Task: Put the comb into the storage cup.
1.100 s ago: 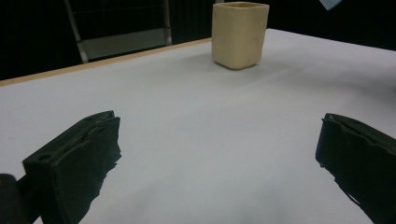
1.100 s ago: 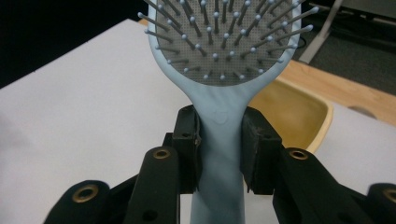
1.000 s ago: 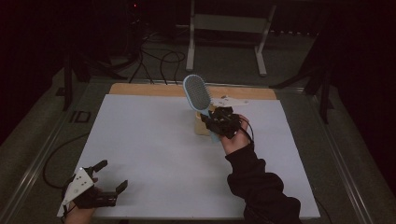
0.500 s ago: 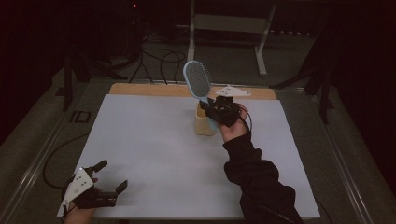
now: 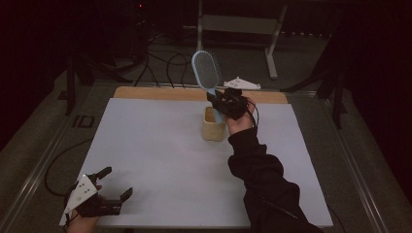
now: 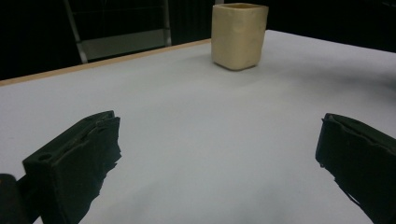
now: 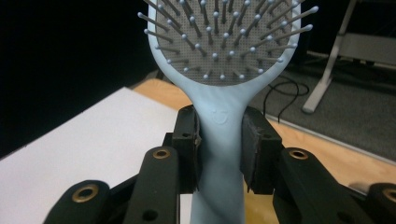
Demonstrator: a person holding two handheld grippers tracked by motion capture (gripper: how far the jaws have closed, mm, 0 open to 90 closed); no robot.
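Note:
A light blue hairbrush [image 5: 205,70] stands almost upright, bristle head up, with my right gripper [image 5: 221,101] shut on its handle. In the right gripper view the two pads press on the neck of the hairbrush [image 7: 223,130] from both sides. The handle's lower end hangs at the rim of a beige cup [image 5: 213,127], which stands upright on the white table [image 5: 155,145]; whether the end is inside I cannot tell. My left gripper [image 5: 116,182] rests near the front left corner, open. The left gripper view shows its jaws wide apart and the cup [image 6: 239,35] far ahead.
A wooden strip [image 5: 145,92] runs along the table's far edge, and a white three-cornered plate [image 5: 238,83] lies on it behind the right hand. Cables [image 5: 160,63] and a metal stand [image 5: 233,24] are on the floor beyond.
The right hand has carried the hairbrush away from me toward the far edge and slightly upward, uncovering the cup. The left gripper has stayed put.

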